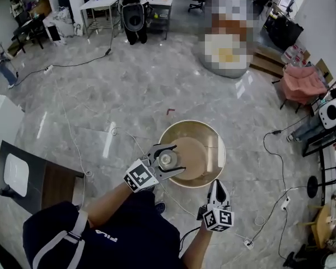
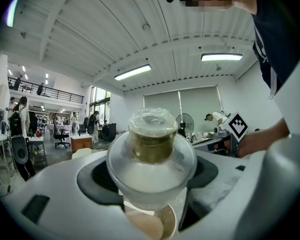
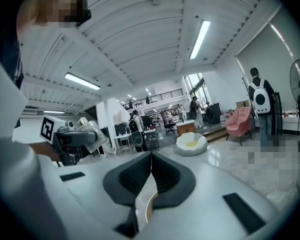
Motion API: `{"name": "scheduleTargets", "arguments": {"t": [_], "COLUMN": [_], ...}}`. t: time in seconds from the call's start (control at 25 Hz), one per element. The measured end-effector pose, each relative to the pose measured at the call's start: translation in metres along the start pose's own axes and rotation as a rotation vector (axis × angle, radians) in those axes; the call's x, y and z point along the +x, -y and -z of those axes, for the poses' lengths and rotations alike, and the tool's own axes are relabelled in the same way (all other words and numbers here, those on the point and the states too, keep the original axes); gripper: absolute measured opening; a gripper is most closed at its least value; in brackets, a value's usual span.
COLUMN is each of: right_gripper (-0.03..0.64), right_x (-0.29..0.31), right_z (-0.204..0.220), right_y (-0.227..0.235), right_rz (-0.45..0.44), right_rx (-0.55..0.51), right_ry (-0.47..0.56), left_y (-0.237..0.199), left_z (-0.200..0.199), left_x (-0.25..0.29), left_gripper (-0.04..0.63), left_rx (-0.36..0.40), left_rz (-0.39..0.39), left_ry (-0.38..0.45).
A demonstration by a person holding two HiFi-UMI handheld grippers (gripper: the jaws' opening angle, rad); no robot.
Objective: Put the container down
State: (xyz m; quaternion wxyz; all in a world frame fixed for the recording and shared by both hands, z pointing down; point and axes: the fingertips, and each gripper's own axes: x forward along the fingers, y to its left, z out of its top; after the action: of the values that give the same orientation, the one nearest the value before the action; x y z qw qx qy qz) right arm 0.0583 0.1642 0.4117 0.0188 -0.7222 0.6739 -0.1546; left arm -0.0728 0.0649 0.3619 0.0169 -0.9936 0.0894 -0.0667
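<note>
My left gripper [image 1: 167, 162] is shut on a small clear container [image 1: 166, 161] with a gold-coloured content, held above the round wooden table [image 1: 204, 133]. In the left gripper view the container [image 2: 152, 143] fills the space between the jaws, seen from below with its lid end up. My right gripper [image 1: 218, 190] hangs at the table's near edge with its jaws pressed together and nothing between them [image 3: 150, 159]. The right gripper view shows the left gripper [image 3: 72, 136] with the container at the left.
Cables [image 1: 73, 144] trail across the marble floor. A dark side table [image 1: 33, 178] stands at the left, a pink armchair [image 1: 302, 83] at the right, and a round cushion [image 1: 227, 52] lies beyond the table. Desks and chairs line the far wall.
</note>
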Motion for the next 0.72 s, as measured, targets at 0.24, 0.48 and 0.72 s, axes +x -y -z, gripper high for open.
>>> {"name": "scheduleTargets", "arguments": {"t": [0.24, 0.48, 0.72], "right_gripper": [0.028, 0.028, 0.028], "right_x": [0.028, 0.076, 0.144], "right_z": [0.000, -0.015, -0.035], "right_y": [0.015, 0.036, 0.054], "right_rz": [0.006, 0.055, 0.080], "right_rx": [0.005, 0.006, 0.014], "right_ry": [-0.019, -0.026, -0.009], "left_y": [-0.033, -0.084, -0.142], "left_z": [0.008, 0.012, 0.015], "left_x": [0.026, 0.066, 0.111], "left_gripper": [0.353, 0.351, 0.352], "left_rx": [0.003, -0.010, 0.001], "left_rz": [-0.008, 0.030, 0.079], "left_ry": [-0.011, 0.006, 0.019]}}
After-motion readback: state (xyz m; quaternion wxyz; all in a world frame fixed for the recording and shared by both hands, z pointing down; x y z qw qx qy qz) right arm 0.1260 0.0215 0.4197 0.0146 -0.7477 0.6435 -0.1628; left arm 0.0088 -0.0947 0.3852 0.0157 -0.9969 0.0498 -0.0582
